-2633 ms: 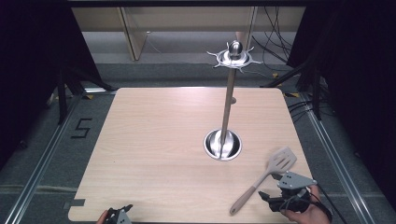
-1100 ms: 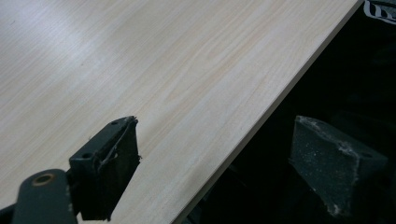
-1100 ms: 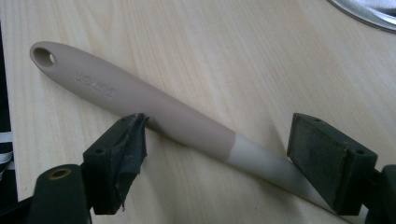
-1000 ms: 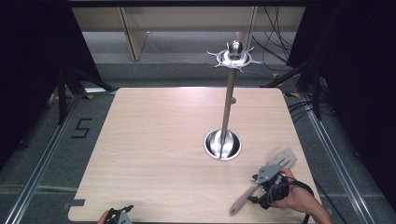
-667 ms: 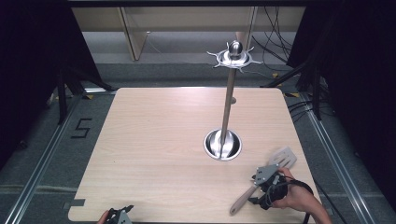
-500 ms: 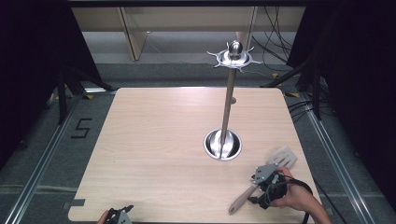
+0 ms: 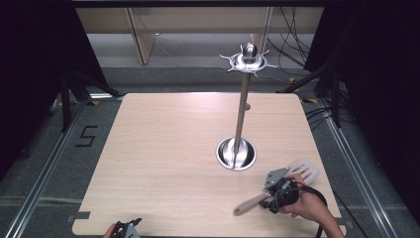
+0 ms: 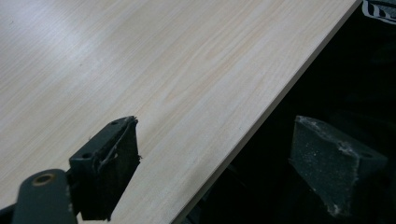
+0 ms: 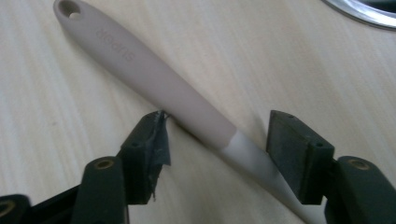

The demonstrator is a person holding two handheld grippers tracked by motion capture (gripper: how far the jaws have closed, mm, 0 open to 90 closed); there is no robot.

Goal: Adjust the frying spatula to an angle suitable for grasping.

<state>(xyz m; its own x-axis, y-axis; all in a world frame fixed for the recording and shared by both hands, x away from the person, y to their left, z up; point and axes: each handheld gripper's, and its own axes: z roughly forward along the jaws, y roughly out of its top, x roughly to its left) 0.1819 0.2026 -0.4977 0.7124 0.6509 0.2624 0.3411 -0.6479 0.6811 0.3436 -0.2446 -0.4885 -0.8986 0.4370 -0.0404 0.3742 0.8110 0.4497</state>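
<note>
A spatula with a beige handle (image 7: 250,203) and a pale slotted head (image 7: 304,169) lies flat at the table's near right. In the right gripper view its handle (image 9: 177,88) runs diagonally between the jaws. My right gripper (image 7: 273,197) (image 9: 224,140) straddles the handle where it meets the pale neck. Its jaws have just been closing. The left pad touches the handle's edge and the right pad (image 9: 299,154) stands just off it. My left gripper (image 7: 126,229) (image 8: 224,158) is open with nothing between its jaws, over the table's near edge.
A metal stand rises from a round shiny base (image 7: 236,153) in the table's right middle, with a crown of hooks (image 7: 249,59) at the top of its pole. The wooden table (image 7: 163,148) stretches left of it. Dark floor lies past the table's edge (image 8: 261,121).
Since the earliest frame my right hand has moved up and left from the table's near edge onto the spatula's handle. Over the last second it has barely shifted. The left gripper has stayed put.
</note>
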